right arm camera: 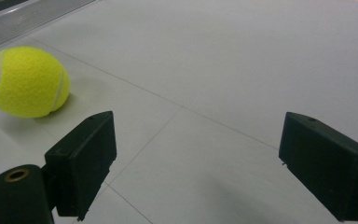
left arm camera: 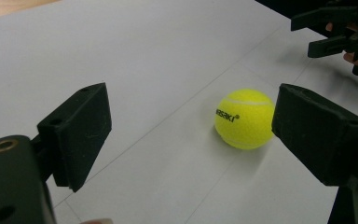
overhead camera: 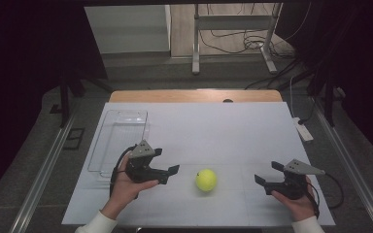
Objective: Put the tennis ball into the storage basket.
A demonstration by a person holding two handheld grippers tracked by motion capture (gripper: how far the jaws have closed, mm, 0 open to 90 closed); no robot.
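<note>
While the ball (overhead camera: 206, 179) sits loose just ahead of our spread left claw (overhead camera: 166, 167), we're approaching; next, straddle it and pinch. Right claw (overhead camera: 267, 177) spread, empty.

Bare white table (overhead camera: 233, 131) is lying open around the tennis ball (overhead camera: 206, 179), with a clear tray (overhead camera: 121, 127) standing far left.

Left gripper (overhead camera: 166, 170), right gripper (overhead camera: 268, 173): jaws apart
</note>
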